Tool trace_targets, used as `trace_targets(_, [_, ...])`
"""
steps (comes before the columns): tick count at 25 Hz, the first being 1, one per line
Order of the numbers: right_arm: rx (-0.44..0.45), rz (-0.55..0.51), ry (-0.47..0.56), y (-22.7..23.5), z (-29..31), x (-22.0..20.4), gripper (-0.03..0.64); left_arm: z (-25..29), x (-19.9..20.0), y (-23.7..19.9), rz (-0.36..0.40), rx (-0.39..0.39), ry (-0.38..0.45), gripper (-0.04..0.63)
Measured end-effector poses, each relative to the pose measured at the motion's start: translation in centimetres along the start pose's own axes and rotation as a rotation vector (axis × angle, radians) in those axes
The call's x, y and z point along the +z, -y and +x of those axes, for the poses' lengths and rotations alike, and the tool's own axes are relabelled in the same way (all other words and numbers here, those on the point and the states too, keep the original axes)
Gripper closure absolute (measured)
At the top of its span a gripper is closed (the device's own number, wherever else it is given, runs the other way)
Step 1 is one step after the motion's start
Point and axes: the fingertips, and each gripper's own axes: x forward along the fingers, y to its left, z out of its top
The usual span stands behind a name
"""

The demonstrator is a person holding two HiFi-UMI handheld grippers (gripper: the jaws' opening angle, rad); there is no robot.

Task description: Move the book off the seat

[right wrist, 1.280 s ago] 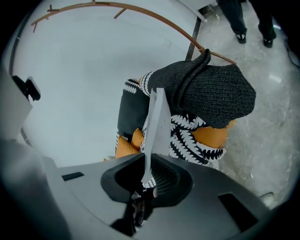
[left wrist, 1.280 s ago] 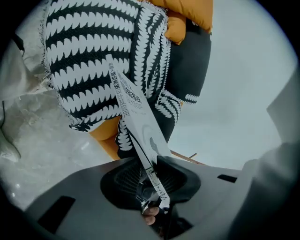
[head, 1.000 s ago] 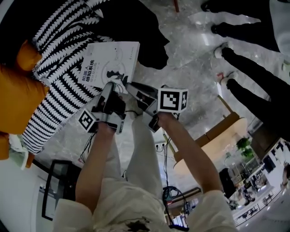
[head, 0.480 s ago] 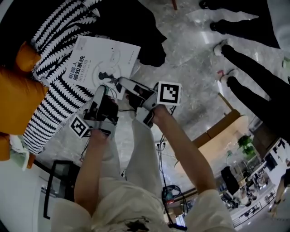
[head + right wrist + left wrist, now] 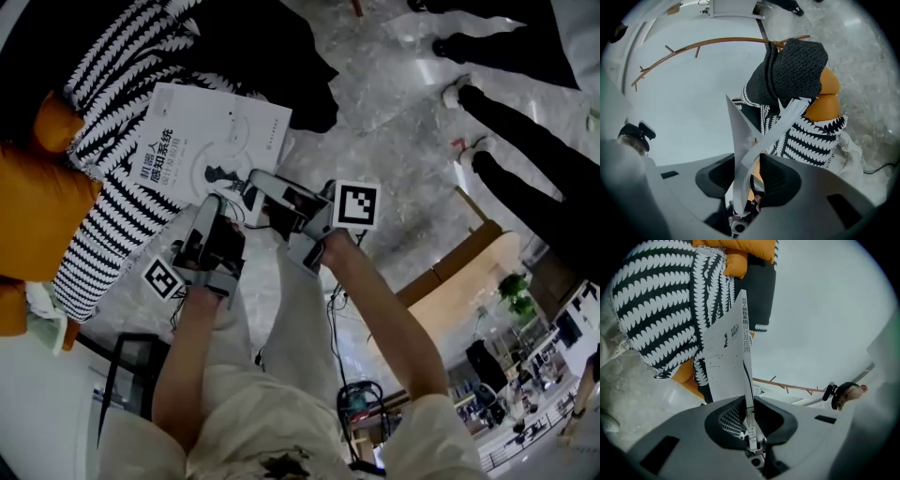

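Note:
A white paperback book (image 5: 202, 150) with black print hangs in the air over the near edge of the seat, held at its near edge by both grippers. My left gripper (image 5: 214, 217) is shut on the book (image 5: 729, 357), whose edge runs down between the jaws. My right gripper (image 5: 255, 183) is shut on the book (image 5: 740, 154) as well, and some pages bend apart above its jaws. The seat is an orange chair (image 5: 37, 202) draped with a black-and-white patterned throw (image 5: 112, 216) and a dark grey cloth (image 5: 794, 70).
The pale marble floor (image 5: 394, 122) lies below. Dark-trousered legs and shoes of other people (image 5: 506, 112) stand at the right. A wooden round table (image 5: 450, 300) is lower right. Cables (image 5: 361, 398) lie by my feet. A thin brown rail (image 5: 703, 47) curves behind the chair.
Both grippers have drawn the book toward me and lower in the head view, off the patterned throw. The book's cover now faces up more fully.

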Motion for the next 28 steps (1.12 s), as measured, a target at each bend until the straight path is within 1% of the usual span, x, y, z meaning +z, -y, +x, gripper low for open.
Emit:
trace_targets(1, [-0.002,-0.005,0.002,0.2,0.0,-0.1,0.475,-0.1,0.0,-0.2,0.010,0.007,-0.013,0.543])
trace_targets(3, [-0.012,0.003,0.002,0.8,0.0,-0.2,0.523,-0.1,0.1,-0.8,0.023,0.035,-0.029,0.543])
trace_targets(5, [-0.027,0.057,-0.005,1.3,0.2,0.1,0.556,0.0,0.3,-1.3,0.013,0.096,-0.023,0.542])
trace_targets(7, [-0.056,0.127,-0.020,1.6,0.3,0.3,0.565,0.3,0.5,-1.3,-0.012,0.165,-0.005,0.543])
trace_targets(9, [-0.079,0.161,-0.032,1.6,0.3,0.4,0.566,0.5,0.5,-1.0,-0.026,0.192,0.003,0.543])
trace_targets(14, [-0.077,0.133,-0.044,1.3,0.2,0.0,0.566,0.2,0.3,-0.8,-0.018,0.173,-0.002,0.543])
trace_targets(19, [-0.080,0.109,-0.055,1.4,0.1,0.0,0.566,0.1,0.3,-0.8,-0.003,0.171,0.008,0.543])
trace_targets(24, [-0.077,0.097,-0.046,1.4,0.0,0.2,0.566,0.3,0.2,-1.0,0.017,0.198,-0.003,0.541])
trace_targets(28, [-0.078,0.097,-0.040,1.5,0.1,0.2,0.568,0.2,0.4,-0.9,0.020,0.201,-0.005,0.541])
